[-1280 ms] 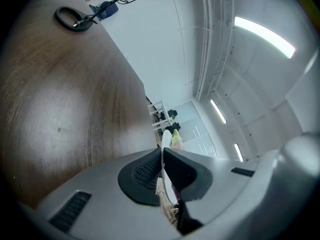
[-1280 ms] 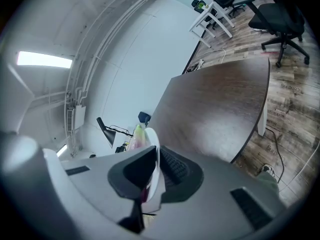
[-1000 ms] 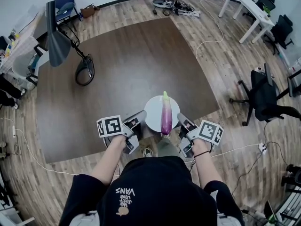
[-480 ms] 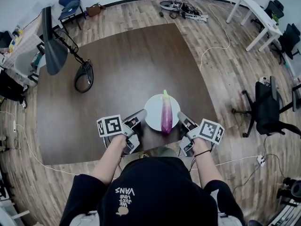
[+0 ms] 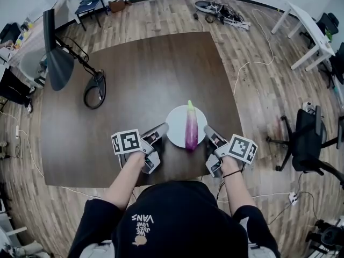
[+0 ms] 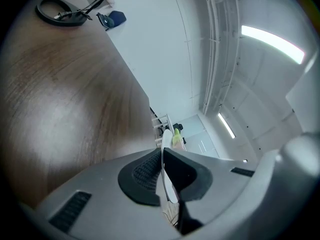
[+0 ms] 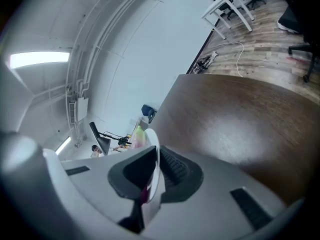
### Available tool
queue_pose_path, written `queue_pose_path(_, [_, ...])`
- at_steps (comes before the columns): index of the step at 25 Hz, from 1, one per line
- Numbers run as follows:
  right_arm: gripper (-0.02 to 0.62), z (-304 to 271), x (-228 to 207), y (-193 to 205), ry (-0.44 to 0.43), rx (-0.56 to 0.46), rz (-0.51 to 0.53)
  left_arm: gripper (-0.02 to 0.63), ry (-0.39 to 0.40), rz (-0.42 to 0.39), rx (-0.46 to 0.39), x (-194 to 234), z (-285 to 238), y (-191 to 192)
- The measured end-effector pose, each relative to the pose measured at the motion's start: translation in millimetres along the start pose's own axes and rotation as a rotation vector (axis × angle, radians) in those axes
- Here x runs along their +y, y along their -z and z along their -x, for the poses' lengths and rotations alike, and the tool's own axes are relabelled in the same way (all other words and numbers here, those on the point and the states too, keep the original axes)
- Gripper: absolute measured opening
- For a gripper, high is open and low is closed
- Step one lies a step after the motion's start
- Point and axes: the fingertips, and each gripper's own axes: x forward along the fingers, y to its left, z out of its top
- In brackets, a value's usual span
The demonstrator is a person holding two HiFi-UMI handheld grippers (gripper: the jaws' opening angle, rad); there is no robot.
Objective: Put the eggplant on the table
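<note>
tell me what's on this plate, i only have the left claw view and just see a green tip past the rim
observer: a long purple eggplant with a green tip lies across the white plate.
operator: is anything else holding it
observer: yes, the right claw is shut on the plate's opposite rim, as the left claw is on its side.
operator: what's it over
observer: over the near edge of the brown table; whether it touches the top, I can't tell.
</note>
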Motion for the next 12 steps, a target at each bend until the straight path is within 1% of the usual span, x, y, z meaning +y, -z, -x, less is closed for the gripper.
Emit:
queue_pose_path(7, [0.032, -24, -20, -38, 0.021, 0.039, 0.022, 0.025, -0.023, 0.015, -0.021, 9, -35, -25])
queue_pose_path(10, [0.032, -38, -23, -53, 0.009, 0.044, -0.002, 0.025, -0.029, 0.017, -0.023, 14, -50, -39])
queue_pose_path(12, [0.032, -45, -29, -65, 0.022, 0.049, 0.000, 0.025, -0.031, 0.019, -0.027, 17, -61, -47])
